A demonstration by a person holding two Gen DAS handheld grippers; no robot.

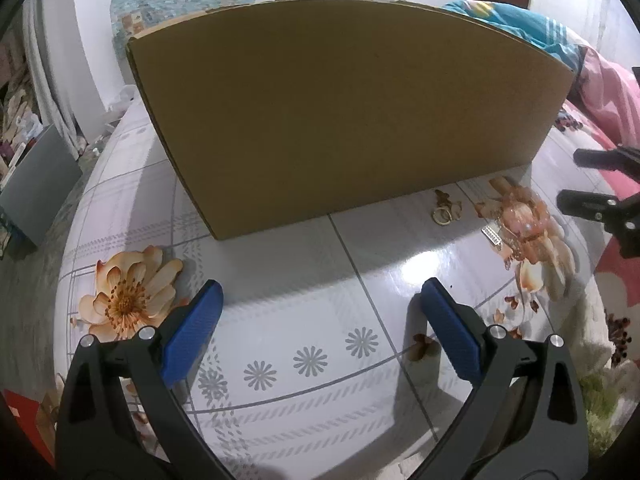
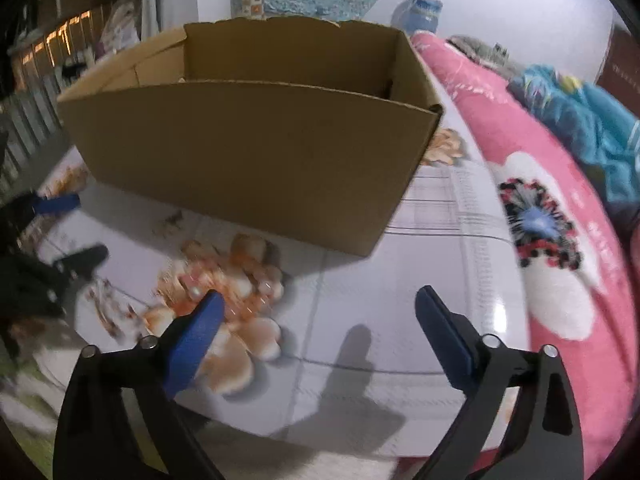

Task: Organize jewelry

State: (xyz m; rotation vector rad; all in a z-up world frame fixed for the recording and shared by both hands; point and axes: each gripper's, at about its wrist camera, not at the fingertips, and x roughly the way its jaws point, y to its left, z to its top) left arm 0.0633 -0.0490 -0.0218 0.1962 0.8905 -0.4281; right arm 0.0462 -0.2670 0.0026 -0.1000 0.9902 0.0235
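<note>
No readable brand or label anywhere — the cardboard box (image 1: 348, 116) is plain brown on its near side.

Left tool (image 1: 322, 300) hovers low over the tabletop (image 1: 304, 280), its blue pads spread wide with nothing between them. Ahead of it stands the box, on the flowered glossy cloth. Just off the box's near right corner lies a small gold ring (image 1: 441, 216), and a little further right a silver clip-like piece (image 1: 493, 236) beside a jumble of thin chains on the printed orange flower — fine detail there is hard to separate from the print.

Right tool (image 2: 318, 300) is spread too, pinching nothing, over the tabletop near that same orange flower; this view is smeared with motion blur and the jewelry cannot be picked out.

What the right view adds — the box is open at the top, inner walls showing. It also shows a pink blanket (image 2: 560, 248) along the right edge.
</note>
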